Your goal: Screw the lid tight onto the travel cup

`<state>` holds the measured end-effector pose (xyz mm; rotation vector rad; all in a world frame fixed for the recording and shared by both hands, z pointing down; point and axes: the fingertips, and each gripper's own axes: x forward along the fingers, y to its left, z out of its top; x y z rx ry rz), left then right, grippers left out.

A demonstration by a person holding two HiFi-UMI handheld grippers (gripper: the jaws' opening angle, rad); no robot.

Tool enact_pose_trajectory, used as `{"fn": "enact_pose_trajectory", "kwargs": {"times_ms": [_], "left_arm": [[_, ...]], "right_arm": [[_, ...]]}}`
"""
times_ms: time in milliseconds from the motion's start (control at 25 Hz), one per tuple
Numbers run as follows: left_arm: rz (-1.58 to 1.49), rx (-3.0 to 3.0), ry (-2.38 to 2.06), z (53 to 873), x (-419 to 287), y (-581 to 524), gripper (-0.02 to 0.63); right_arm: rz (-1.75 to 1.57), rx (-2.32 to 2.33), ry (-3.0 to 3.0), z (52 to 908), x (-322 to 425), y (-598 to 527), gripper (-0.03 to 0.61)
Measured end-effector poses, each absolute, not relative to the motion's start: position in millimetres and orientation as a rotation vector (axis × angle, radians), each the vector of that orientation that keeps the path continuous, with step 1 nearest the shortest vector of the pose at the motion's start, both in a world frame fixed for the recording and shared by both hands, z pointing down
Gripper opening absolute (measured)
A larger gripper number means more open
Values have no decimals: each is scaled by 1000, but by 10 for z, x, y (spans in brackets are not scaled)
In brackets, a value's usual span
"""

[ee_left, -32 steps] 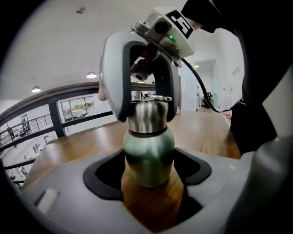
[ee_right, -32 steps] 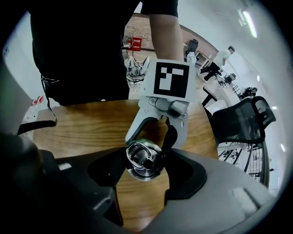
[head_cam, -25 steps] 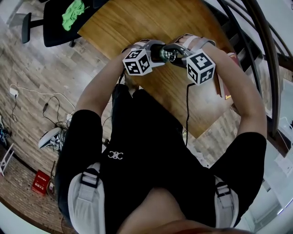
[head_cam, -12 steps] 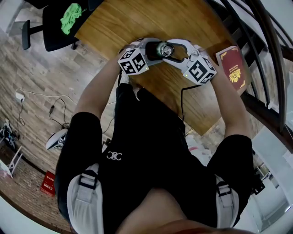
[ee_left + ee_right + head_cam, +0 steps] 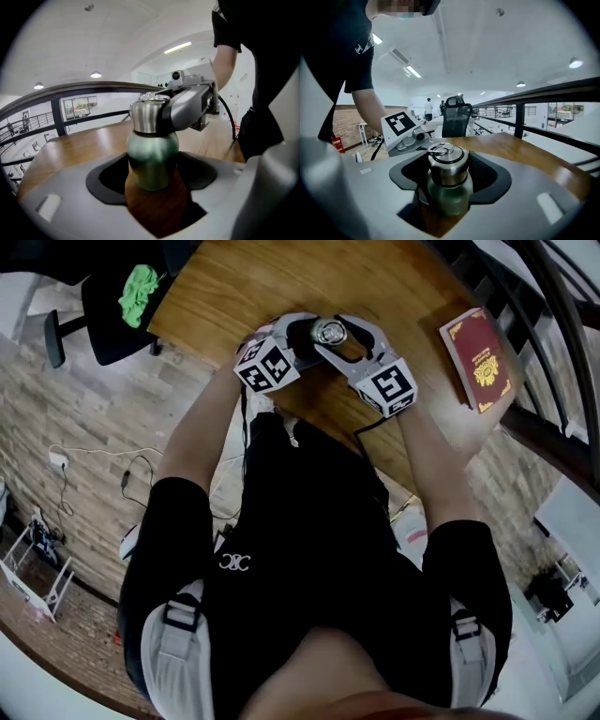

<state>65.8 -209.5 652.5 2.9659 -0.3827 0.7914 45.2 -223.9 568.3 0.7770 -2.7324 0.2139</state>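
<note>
Green metal travel cup (image 5: 152, 159) stands upright on wooden counter (image 5: 281, 277), upper centre of head view. Left tongs (image 5: 152, 180) clamped on its body, right tongs (image 5: 449, 176) clamped on brushed-steel lid (image 5: 447, 164) directly above. Turn axis looks vertical.

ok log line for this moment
left tool: shut on green metal travel cup | right tool: shut on steel screw lid | lid: on cup

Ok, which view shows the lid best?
Right gripper view: the steel lid stands whole between the right gripper's jaws, top ring visible. Left gripper view shows its side, half covered by that gripper's finger. Head view shows only its top.
</note>
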Motion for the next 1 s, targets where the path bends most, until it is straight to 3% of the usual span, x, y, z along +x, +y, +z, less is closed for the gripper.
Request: {"fn": "enact_pose_trajectory", "kwargs": {"times_ms": [200,600,1000], "left_arm": [[833,2941,-393,6530,652,-2099,379],[826,2941,-393,6536,650,-2094,379],[801,2948,-366,6526,665,-2098,378]], "right_arm": [[333,1080,-2741,5725,482,-2270,259],[239,1426,-2542,5782,499,-2315,258],[-55,278,-2531,5629,442,-2133,272]]}}
